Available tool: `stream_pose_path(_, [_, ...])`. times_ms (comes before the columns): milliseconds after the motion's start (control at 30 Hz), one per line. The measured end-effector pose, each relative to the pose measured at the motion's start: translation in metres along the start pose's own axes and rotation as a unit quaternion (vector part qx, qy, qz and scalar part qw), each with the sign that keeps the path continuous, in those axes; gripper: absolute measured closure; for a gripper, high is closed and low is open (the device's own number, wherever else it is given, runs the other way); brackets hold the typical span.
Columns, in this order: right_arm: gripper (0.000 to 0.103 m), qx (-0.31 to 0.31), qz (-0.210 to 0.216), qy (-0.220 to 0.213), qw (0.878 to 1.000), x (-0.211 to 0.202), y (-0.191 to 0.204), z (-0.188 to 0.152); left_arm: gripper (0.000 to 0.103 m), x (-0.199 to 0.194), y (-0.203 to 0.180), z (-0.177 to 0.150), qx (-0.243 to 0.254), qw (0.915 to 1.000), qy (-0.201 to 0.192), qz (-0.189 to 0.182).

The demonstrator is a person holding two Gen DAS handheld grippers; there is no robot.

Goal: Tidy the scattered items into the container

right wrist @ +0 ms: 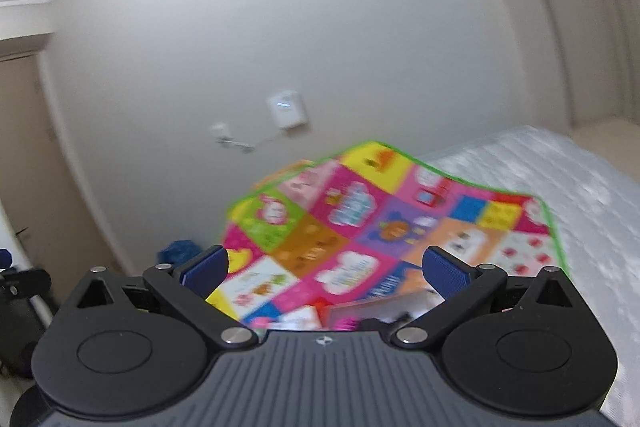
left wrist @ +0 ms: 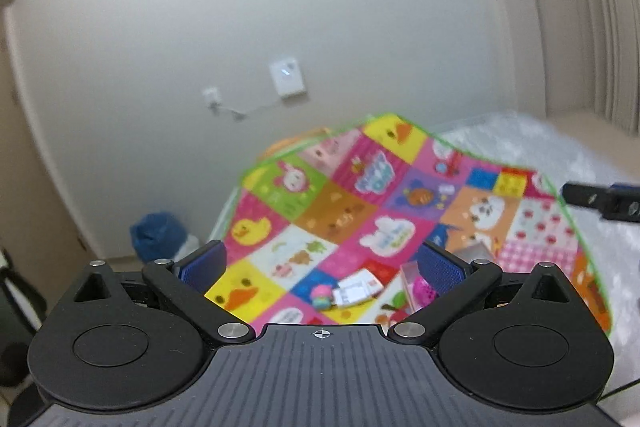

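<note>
A bright patchwork play mat (left wrist: pixel 340 211) lies on a bed. On its near part sit a small pink and teal toy (left wrist: pixel 322 295), a white card pack (left wrist: pixel 357 290) and a clear pink-rimmed container (left wrist: pixel 420 281) with a magenta item inside. My left gripper (left wrist: pixel 322 261) is open and empty, held above and short of these items. My right gripper (right wrist: pixel 326 267) is open and empty too; below it the mat (right wrist: pixel 360 211) and the container's edge (right wrist: pixel 372 307) show, blurred. The right gripper's tip (left wrist: pixel 600 199) shows at the right edge of the left wrist view.
The bed has a white textured cover (left wrist: pixel 520 143) around the mat. A plain wall with a white box (left wrist: pixel 287 78) and a socket with cable stands behind. A blue bag (left wrist: pixel 158 235) sits on the floor to the left. Curtains (left wrist: pixel 592 7) hang at right.
</note>
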State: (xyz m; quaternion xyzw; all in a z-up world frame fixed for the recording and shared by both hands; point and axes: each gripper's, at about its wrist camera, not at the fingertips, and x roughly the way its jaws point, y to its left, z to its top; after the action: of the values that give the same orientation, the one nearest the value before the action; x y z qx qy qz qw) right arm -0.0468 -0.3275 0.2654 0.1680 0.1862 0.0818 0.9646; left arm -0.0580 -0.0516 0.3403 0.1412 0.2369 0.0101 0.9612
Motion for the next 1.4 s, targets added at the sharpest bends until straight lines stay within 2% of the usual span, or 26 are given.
stream_pose_path(67, [0.0, -0.011, -0.038, 0.006, 0.999, 0.014, -0.021, -0.006, 0.0, 0.026, -0.018, -0.008, -0.007, 0.9995, 0.023, -0.021])
stream_pose_path(100, [0.0, -0.022, -0.058, 0.004, 0.998, 0.022, -0.026, -0.009, 0.0, 0.039, -0.023, -0.015, -0.016, 0.9983, 0.035, -0.044])
stream_pose_path(167, [0.0, -0.043, -0.104, -0.015, 0.994, 0.038, -0.03, -0.014, 0.0, 0.065, -0.025, -0.029, -0.025, 0.9958, 0.049, -0.073])
stream_pose_path(300, [0.0, -0.028, -0.128, -0.051, 0.99, 0.075, -0.012, -0.021, 0.0, 0.142, -0.002, -0.06, -0.058, 0.9895, 0.086, -0.101])
stream_pose_path(333, [0.0, -0.044, -0.126, -0.056, 0.989, 0.085, -0.001, -0.022, 0.0, 0.162, 0.007, -0.065, -0.06, 0.9887, 0.092, -0.102])
stream_pose_path(400, [0.0, -0.099, -0.137, -0.067, 0.983, 0.111, 0.027, -0.022, 0.0, 0.196, 0.031, -0.075, -0.064, 0.9908, 0.078, -0.091])
stream_pose_path(467, [0.0, -0.157, -0.169, -0.102, 0.968, 0.139, 0.064, -0.021, 0.0, 0.224, 0.062, -0.088, -0.079, 0.9926, 0.061, -0.07])
stream_pose_path(533, [0.0, -0.185, -0.18, -0.123, 0.958, 0.162, 0.099, -0.021, 0.0, 0.243, 0.097, -0.1, -0.116, 0.9904, 0.049, -0.057])
stream_pose_path(567, [0.0, -0.188, -0.182, -0.117, 0.958, 0.177, 0.117, -0.018, 0.0, 0.251, 0.111, -0.105, -0.131, 0.9891, 0.042, -0.051])
stream_pose_path(633, [0.0, -0.175, -0.164, -0.076, 0.968, 0.209, 0.142, -0.011, 0.0, 0.264, 0.14, -0.119, -0.162, 0.9853, 0.022, -0.051])
stream_pose_path(733, [0.0, -0.141, -0.118, -0.025, 0.983, 0.247, 0.166, -0.003, 0.0, 0.278, 0.165, -0.144, -0.16, 0.9842, -0.004, -0.076])
stream_pose_path(800, [0.0, -0.146, -0.09, -0.007, 0.985, 0.256, 0.184, -0.003, 0.0, 0.292, 0.17, -0.161, -0.154, 0.983, 0.004, -0.1])
stream_pose_path(867, [0.0, -0.177, -0.064, 0.011, 0.982, 0.263, 0.199, -0.001, 0.0, 0.309, 0.17, -0.175, -0.168, 0.9786, 0.022, -0.116])
stream_pose_path(933, [0.0, -0.203, -0.058, 0.016, 0.977, 0.268, 0.211, -0.004, 0.0, 0.324, 0.17, -0.185, -0.203, 0.9697, 0.033, -0.132])
stream_pose_path(1033, [0.0, -0.229, -0.082, 0.023, 0.97, 0.281, 0.223, -0.022, 0.0, 0.351, 0.168, -0.199, -0.269, 0.947, 0.044, -0.17])
stream_pose_path(1067, [0.0, -0.235, -0.092, 0.031, 0.967, 0.286, 0.226, -0.03, 0.0, 0.361, 0.164, -0.201, -0.275, 0.9427, 0.05, -0.182])
stream_pose_path(1100, [0.0, -0.241, -0.103, 0.038, 0.964, 0.289, 0.227, -0.036, 0.0, 0.371, 0.16, -0.201, -0.267, 0.9431, 0.055, -0.19])
stream_pose_path(1200, [0.0, -0.256, -0.136, 0.091, 0.953, 0.29, 0.226, -0.045, 0.0, 0.393, 0.143, -0.197, -0.223, 0.9531, 0.073, -0.192])
stream_pose_path(1267, [0.0, -0.233, -0.148, 0.127, 0.953, 0.272, 0.22, -0.045, 0.0, 0.402, 0.138, -0.198, -0.223, 0.9524, 0.087, -0.189])
stream_pose_path(1333, [0.0, -0.2, -0.137, 0.17, 0.955, 0.257, 0.207, -0.051, 0.0, 0.413, 0.137, -0.198, -0.232, 0.9492, 0.125, -0.172])
stream_pose_path(1400, [0.0, -0.196, -0.129, 0.2, 0.951, 0.249, 0.194, -0.064, 0.0, 0.424, 0.137, -0.2, -0.232, 0.9459, 0.163, -0.158])
